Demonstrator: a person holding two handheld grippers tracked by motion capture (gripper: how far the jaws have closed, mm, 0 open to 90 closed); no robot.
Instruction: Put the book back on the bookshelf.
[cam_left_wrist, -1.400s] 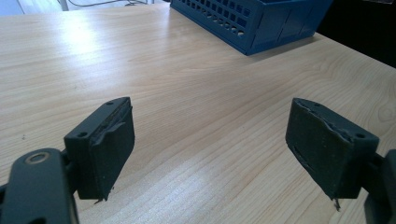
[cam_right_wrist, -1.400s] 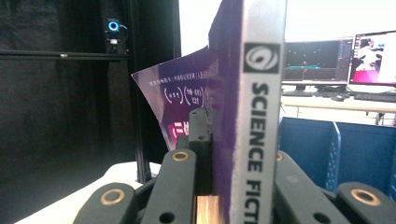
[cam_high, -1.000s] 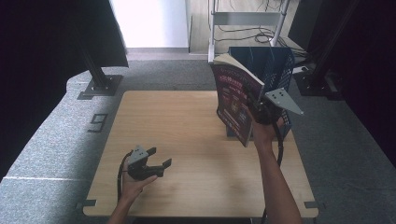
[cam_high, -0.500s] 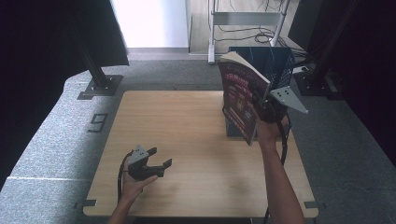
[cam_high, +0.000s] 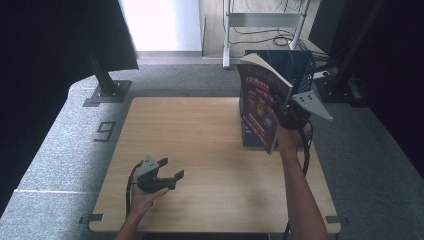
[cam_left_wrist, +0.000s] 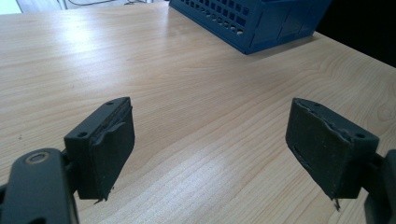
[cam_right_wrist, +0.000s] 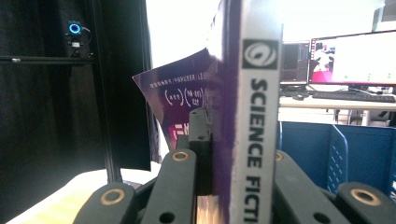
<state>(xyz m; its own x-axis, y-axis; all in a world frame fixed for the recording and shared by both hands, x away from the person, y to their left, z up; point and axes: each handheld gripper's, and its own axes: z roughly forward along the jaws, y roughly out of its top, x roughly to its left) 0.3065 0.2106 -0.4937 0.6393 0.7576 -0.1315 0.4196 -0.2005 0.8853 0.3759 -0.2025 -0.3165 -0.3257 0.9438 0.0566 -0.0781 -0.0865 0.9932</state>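
Note:
A dark red book is held up in the air at the table's right, just in front of a blue slotted crate. My right gripper is shut on the book's spine edge. In the right gripper view the white spine with black lettering stands upright between the jaws, the purple cover fanning to the left. My left gripper rests low over the table's near left, open, with nothing between its pads.
The wooden table lies between both hands. The blue crate stands at its far right edge. A metal rack and black curtains stand beyond the table. Desks with monitors show behind the crate.
The right hand has carried the book slightly to the right, toward the blue crate. The left gripper has stayed where it was.

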